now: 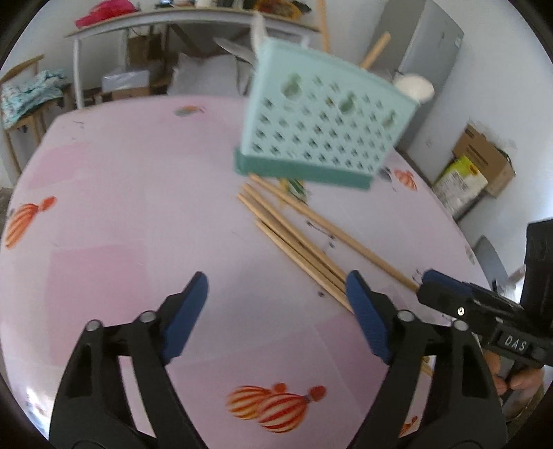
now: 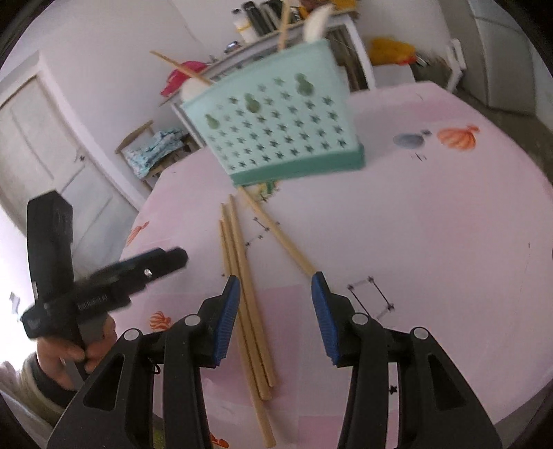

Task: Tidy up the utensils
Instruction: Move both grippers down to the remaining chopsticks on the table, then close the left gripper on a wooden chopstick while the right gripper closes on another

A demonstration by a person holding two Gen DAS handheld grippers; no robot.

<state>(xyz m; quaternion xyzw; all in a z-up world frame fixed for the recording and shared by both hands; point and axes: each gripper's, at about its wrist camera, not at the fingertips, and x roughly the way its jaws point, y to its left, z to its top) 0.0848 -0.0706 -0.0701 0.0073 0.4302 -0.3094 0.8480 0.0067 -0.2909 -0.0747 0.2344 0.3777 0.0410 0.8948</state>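
Observation:
A teal perforated utensil holder (image 1: 318,131) stands on the pink table (image 1: 121,207), with a chopstick and white utensils sticking out of its top; it also shows in the right wrist view (image 2: 280,127). Several wooden chopsticks (image 1: 297,238) lie loose on the table in front of it, also in the right wrist view (image 2: 245,283). My left gripper (image 1: 276,304) is open and empty, just left of the chopsticks. My right gripper (image 2: 274,300) is open and empty, hovering over the chopsticks' near ends. Each gripper shows in the other's view: the right (image 1: 449,290), the left (image 2: 166,262).
The table (image 2: 432,224) has a pink cloth with orange balloon prints. Behind it stand a white shelf table (image 1: 179,20) with clutter, a chair with cloth (image 1: 24,100), cardboard boxes (image 1: 480,162) and a white door (image 2: 52,145).

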